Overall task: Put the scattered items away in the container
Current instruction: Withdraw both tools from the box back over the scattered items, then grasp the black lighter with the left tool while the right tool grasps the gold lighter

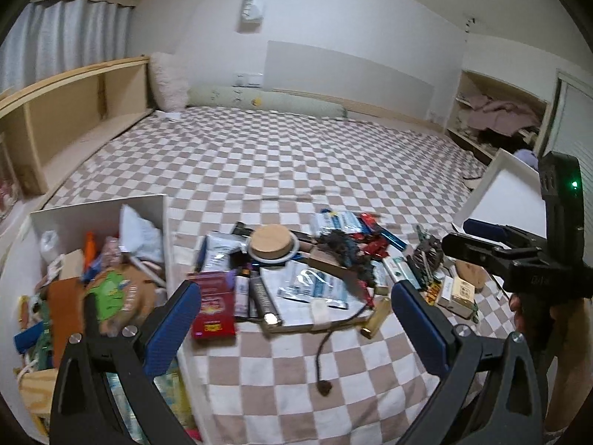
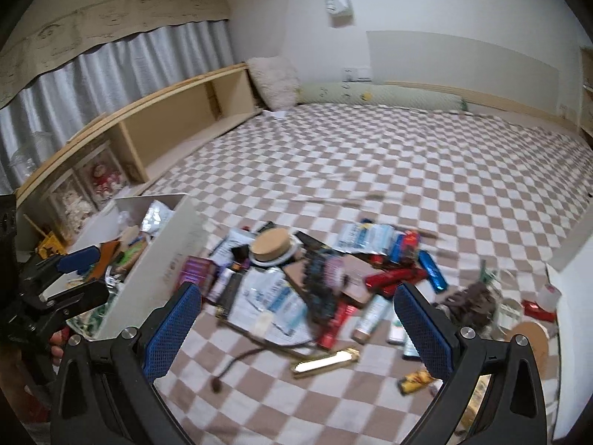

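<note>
The scattered items (image 1: 311, 270) are lying in a heap on the checkered bed (image 1: 296, 155), the pile stretching left to right across the bed in front of both cameras. The white container (image 1: 100, 215), already crowded with things, is sitting just beside the pile's left end, its long side running away from the cameras toward the curtained window. A gold bar-shaped item (image 2: 326, 362) is lying at the near edge of the heap, its long axis running left to right in the right wrist view and tilting slightly up to the right. A round wooden lid (image 1: 272, 241) is resting flat on top of the pile.

The left tool (image 1: 296, 319) is hovering with its blue pads spread wide, gripping nothing and touching nothing. The right tool (image 2: 296, 322) is likewise gaping wide above the bed, empty.
</note>
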Demonstrator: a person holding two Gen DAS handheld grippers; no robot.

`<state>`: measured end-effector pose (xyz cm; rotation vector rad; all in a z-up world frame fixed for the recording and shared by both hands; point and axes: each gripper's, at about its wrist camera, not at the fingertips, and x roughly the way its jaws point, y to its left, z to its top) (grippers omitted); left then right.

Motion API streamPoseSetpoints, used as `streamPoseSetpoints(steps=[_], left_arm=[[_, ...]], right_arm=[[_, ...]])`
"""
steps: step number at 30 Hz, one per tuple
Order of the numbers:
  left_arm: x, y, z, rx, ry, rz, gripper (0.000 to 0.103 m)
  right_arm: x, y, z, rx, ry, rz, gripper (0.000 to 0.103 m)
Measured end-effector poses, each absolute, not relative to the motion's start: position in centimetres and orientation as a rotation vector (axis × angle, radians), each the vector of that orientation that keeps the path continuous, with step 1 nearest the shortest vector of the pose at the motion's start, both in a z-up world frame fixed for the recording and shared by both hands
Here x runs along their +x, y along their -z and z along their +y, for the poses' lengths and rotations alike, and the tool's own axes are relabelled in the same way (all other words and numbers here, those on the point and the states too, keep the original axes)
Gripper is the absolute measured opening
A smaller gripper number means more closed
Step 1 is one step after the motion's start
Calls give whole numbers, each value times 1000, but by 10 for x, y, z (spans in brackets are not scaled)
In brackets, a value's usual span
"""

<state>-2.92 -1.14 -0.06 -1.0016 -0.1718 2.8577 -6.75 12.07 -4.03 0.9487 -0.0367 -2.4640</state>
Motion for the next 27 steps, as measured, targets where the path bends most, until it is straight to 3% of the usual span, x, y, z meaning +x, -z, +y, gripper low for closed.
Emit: streamPoseSetpoints(steps=[19, 27], left_arm=[[-73, 64, 17, -1178, -2778, -177, 100], [-89, 96, 13, -1294, -2779, -218, 83]], right_arm=[[-79, 114, 150, 1049, 2413, 37, 103], [-84, 160, 128, 1157, 2320, 6, 103]])
